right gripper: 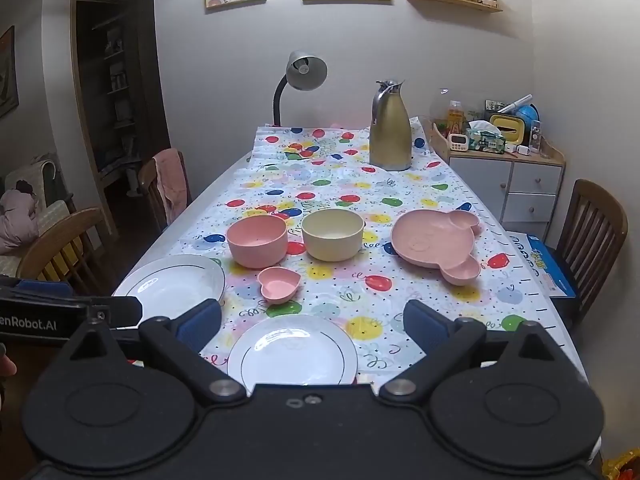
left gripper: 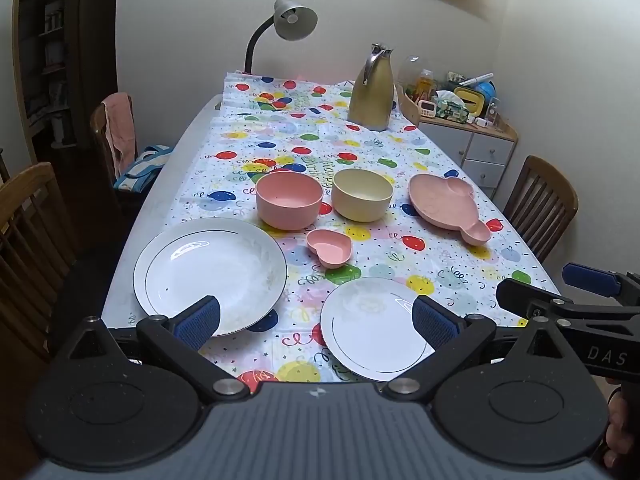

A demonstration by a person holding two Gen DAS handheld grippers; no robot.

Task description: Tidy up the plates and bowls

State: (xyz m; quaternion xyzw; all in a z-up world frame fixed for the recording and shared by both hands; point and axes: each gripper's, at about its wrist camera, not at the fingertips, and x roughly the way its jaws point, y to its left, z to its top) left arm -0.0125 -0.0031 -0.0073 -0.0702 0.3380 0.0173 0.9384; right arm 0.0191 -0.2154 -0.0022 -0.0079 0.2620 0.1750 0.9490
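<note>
On the balloon-print tablecloth stand a large white plate (left gripper: 210,274) (right gripper: 172,286) at the near left, a small white plate (left gripper: 372,328) (right gripper: 292,354) at the near middle, a pink bowl (left gripper: 289,198) (right gripper: 257,240), a cream bowl (left gripper: 362,194) (right gripper: 333,234), a small pink heart dish (left gripper: 330,247) (right gripper: 279,284) and a pink bear-shaped plate (left gripper: 448,206) (right gripper: 436,242). My left gripper (left gripper: 316,318) is open and empty above the table's near edge, between the two white plates. My right gripper (right gripper: 312,322) is open and empty above the small white plate.
A gold thermos jug (left gripper: 372,92) (right gripper: 390,128) and a grey desk lamp (left gripper: 288,24) (right gripper: 302,74) stand at the table's far end. Wooden chairs (left gripper: 540,204) (right gripper: 592,228) flank the table. A cluttered white cabinet (right gripper: 508,180) stands at the right wall.
</note>
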